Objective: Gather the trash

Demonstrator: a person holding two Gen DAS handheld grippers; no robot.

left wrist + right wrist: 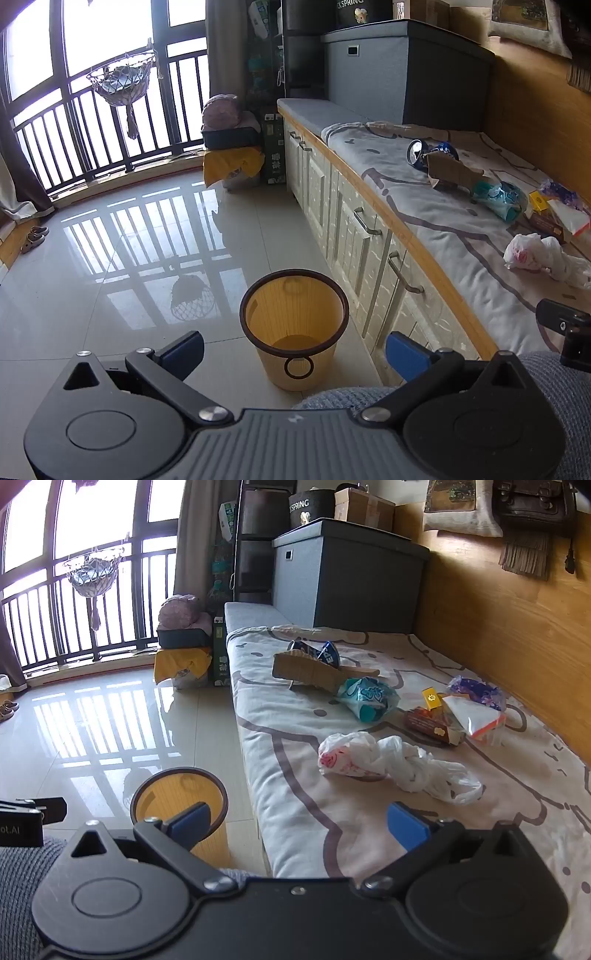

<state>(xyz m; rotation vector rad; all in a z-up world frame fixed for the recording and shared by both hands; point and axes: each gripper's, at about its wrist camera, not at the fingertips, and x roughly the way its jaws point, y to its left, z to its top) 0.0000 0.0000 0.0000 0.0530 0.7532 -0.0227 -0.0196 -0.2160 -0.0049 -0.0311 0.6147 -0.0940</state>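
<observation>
Where legible, "SPRING" on black tub (311, 507)

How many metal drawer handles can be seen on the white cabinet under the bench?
3 metal drawer handles are clear on the white cabinet: a far one, a middle one and a near one. Others may be hidden lower down or by distance.

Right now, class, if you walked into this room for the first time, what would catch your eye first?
Probably the litter on the bench cushion: a crumpled white plastic bag nearest, a teal wrapper and a crushed blue can behind a cardboard piece. Then the empty yellow bin on the shiny floor.
</observation>
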